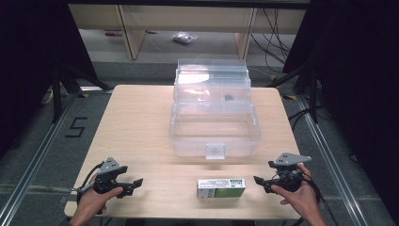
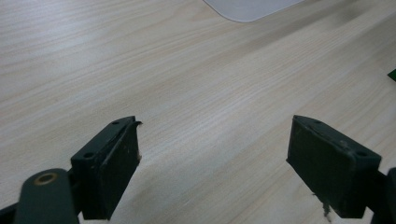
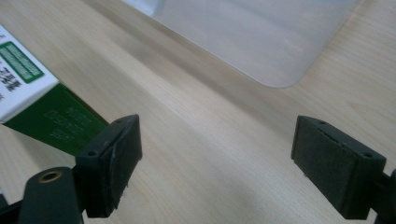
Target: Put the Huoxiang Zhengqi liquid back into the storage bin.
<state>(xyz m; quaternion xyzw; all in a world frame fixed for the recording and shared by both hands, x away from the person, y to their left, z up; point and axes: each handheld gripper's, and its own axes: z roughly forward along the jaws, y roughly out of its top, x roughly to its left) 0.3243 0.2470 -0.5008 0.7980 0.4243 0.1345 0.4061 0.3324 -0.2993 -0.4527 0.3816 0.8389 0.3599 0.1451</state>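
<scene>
Both pairs of jaws stand wide apart with nothing between them, only bare wood showing past the pads in each gripper view.

On the left, the left gripper (image 1: 133, 184) rests low at the near left of the table (image 1: 136, 117), pointing right towards the middle. It is well apart from everything else, and in its own view the left gripper (image 2: 212, 158) looks across bare wood to a corner of the clear plastic at the far edge.

In the middle, near the front edge, lies the box (image 1: 221, 187), a small green and white carton lying flat with its long side running left to right. Behind it, farther from the person, sits the case (image 1: 214, 134), a clear plastic container with its lid (image 1: 211, 80) thrown back, so the tub is open from above.

On the right, the right gripper (image 1: 260, 181) points left at the box's right end, just beside it but not touching. In its own view the right gripper (image 3: 217, 154) has the box (image 3: 28, 88) off to the left of the left pad rather than between the 2 pads.

The step in hand looks like a pick-up of the box, probably for the open case. To do it well, the right gripper should shift so the box's narrow width sits squarely between the pads, come in level, and close across the 2 long faces near the right end. A grip too near a corner could let the light carton twist or slide on the smooth wood.
</scene>
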